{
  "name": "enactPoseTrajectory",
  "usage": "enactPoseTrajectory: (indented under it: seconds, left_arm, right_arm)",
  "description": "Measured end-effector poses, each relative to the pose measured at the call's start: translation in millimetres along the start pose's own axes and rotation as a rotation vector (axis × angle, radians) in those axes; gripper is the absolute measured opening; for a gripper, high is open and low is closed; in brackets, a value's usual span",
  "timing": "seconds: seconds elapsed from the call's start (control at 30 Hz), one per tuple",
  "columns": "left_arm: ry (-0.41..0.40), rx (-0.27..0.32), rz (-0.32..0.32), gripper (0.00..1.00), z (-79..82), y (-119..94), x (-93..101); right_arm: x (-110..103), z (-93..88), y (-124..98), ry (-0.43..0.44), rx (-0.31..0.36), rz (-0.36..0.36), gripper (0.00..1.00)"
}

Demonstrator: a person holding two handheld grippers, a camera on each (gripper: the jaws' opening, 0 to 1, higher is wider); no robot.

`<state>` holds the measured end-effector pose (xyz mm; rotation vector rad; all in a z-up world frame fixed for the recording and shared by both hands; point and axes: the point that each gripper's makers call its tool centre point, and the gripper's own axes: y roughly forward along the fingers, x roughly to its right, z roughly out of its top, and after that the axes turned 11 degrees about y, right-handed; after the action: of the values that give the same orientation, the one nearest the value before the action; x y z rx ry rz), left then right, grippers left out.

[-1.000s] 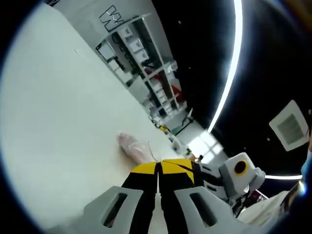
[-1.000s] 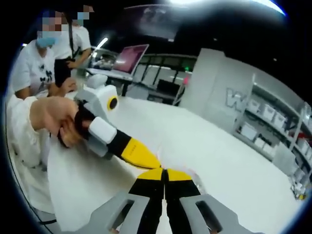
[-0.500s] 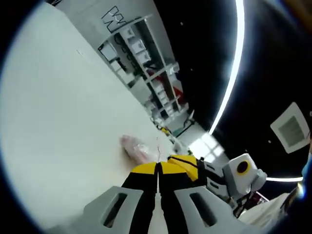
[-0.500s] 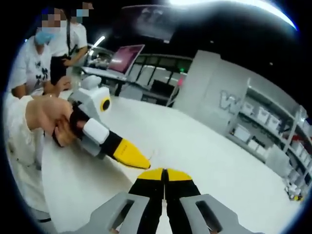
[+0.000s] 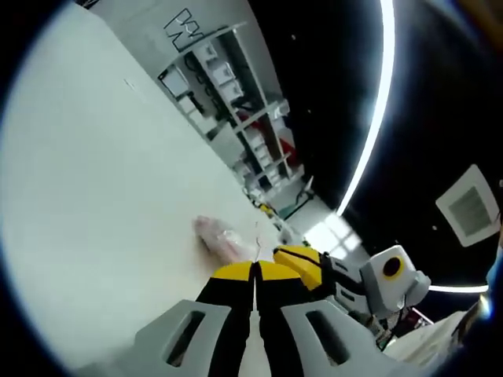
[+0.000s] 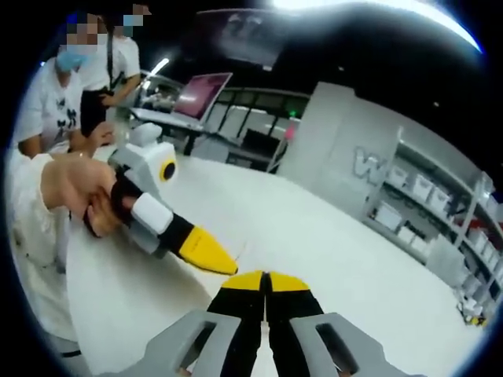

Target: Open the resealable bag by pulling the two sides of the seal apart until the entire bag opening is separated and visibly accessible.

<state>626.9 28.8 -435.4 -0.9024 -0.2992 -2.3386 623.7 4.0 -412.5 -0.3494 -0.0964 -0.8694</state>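
I'm seeing the resealable bag (image 5: 222, 238) lying on the white table (image 5: 94, 196), pinkish contents blurred. My left gripper (image 5: 255, 269) and right gripper (image 6: 266, 279) are both closed; whether they're pinching film is hidden behind their tips.

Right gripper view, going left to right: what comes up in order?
Person's hand → left gripper coming in from that side → right gripper, fingers shut, low in the middle → white wall block with lettering → shelving with bins at the far right.
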Motion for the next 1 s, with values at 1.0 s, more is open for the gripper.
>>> enactPoseTrajectory:
  seconds: [1.0]
  left_arm:
    - [0.010,-0.022,0.004,0.01,-6.2,-1.1,-0.2]
  right_arm:
    - [29.7,8.8,-6.7,-0.017,0.024,-0.087,0.00]
